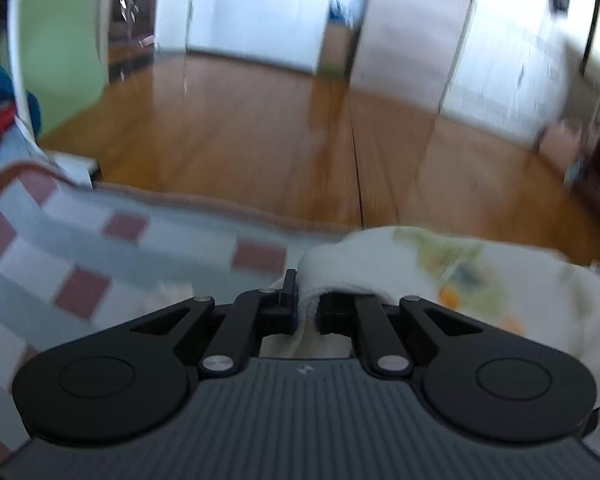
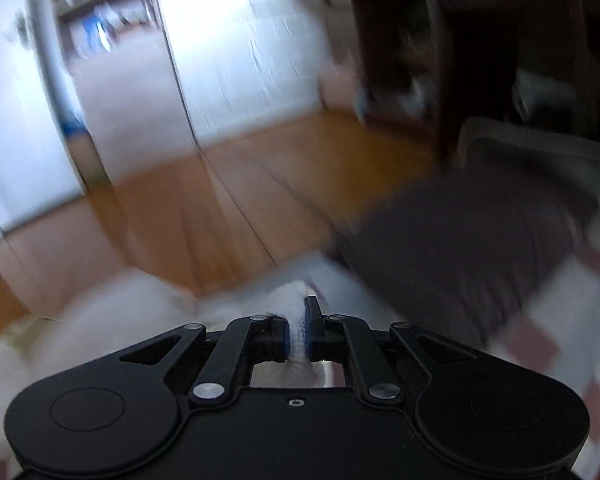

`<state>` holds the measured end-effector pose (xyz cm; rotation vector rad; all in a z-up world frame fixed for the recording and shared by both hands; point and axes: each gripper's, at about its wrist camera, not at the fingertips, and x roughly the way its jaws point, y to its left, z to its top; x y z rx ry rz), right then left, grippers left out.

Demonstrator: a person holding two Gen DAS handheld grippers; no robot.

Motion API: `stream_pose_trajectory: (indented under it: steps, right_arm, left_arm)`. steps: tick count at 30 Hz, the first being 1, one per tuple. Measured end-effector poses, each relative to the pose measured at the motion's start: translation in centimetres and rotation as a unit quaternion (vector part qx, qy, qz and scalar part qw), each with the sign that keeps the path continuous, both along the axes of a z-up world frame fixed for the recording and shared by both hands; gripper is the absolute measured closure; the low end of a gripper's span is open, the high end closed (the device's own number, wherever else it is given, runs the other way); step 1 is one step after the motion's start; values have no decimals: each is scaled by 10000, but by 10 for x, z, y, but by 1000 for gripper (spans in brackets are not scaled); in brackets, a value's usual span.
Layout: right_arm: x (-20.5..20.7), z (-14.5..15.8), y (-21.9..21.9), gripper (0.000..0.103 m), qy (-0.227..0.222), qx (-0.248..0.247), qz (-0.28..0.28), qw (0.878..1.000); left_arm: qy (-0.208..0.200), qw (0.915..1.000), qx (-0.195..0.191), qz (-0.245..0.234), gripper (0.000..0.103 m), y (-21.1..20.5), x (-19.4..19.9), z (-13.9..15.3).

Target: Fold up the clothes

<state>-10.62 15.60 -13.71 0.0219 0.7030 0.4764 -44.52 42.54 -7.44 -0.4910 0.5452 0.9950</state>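
Gripping a bunched edge of white cloth, the left tool has its jaws drawn almost together, with a thick roll of the fabric pinched between them. To the left of this tool lies a checked blanket of pale blue, white and dull red squares, with a brown trim along its far edge. Beyond the tool, past that edge, is a wooden floor, and farther off white doors, all blurred. To the right of the tool the white cloth spreads out, showing a smeared print of green, yellow and orange; what the print depicts is too blurred to tell.

In the right wrist view, the white cloth shows again at the left of the right tool, soft and out of focus. The right tool is likewise nearly closed, clamping a narrow fold of the same white fabric that stands up between its two fingers and pokes out ahead of them. Beyond it is the wooden floor. To the right of the tool lies a dark grey folded garment resting on the checked blanket, and behind it stands dark furniture, too blurred to make out.
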Motion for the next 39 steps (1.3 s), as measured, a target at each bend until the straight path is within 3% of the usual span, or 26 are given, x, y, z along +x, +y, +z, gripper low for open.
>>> stream_pose_trajectory:
  steps: [4, 8, 11, 14, 17, 20, 24, 26, 29, 32, 35, 39]
  right_arm:
    - [-3, -13, 1, 94, -86, -318, 235, 9992]
    - [-7, 12, 6, 94, -350, -132, 443, 9983]
    - [-21, 25, 10, 94, -517, -193, 654, 9963]
    - [-27, 23, 4, 94, -463, -212, 765, 9958]
    - [-25, 7, 4, 94, -199, -371, 771, 9961]
    - [-34, 10, 2, 94, -526, -479, 1038, 9921]
    - [-28, 33, -19, 94, -514, 157, 979, 9937]
    - [-21, 40, -29, 94, -368, 414, 850, 9948]
    - [-13, 39, -35, 94, -96, 210, 804, 9965]
    - [2, 8, -30, 94, 867, -612, 523, 9930]
    - [9, -25, -42, 94, 1525, -764, 281, 9850]
    - [12, -44, -54, 91, 1802, -855, 338, 9793]
  left_arm:
    - [275, 9988, 365, -196, 96, -1, 25, 3]
    - [54, 9966, 772, -289, 96, 16, 29, 36]
    - [148, 9935, 1094, -291, 96, 8, 32, 53]
    - [95, 9943, 983, -414, 96, -6, 38, 50]
    - [313, 9937, 926, -545, 96, -10, 49, 42]
    - [251, 9934, 1077, -311, 96, -15, 42, 60]
    - [-355, 9903, 1334, 142, 96, -38, 16, 99]
    - [-297, 9884, 1479, 186, 96, -50, 10, 109]
    - [168, 9936, 1119, -11, 96, -53, 8, 100]
    - [481, 9985, 218, -126, 96, -46, 1, 67]
    - [720, 9951, -654, -148, 96, -39, -11, 34]
    - [930, 9924, -790, -142, 90, -51, -28, 23]
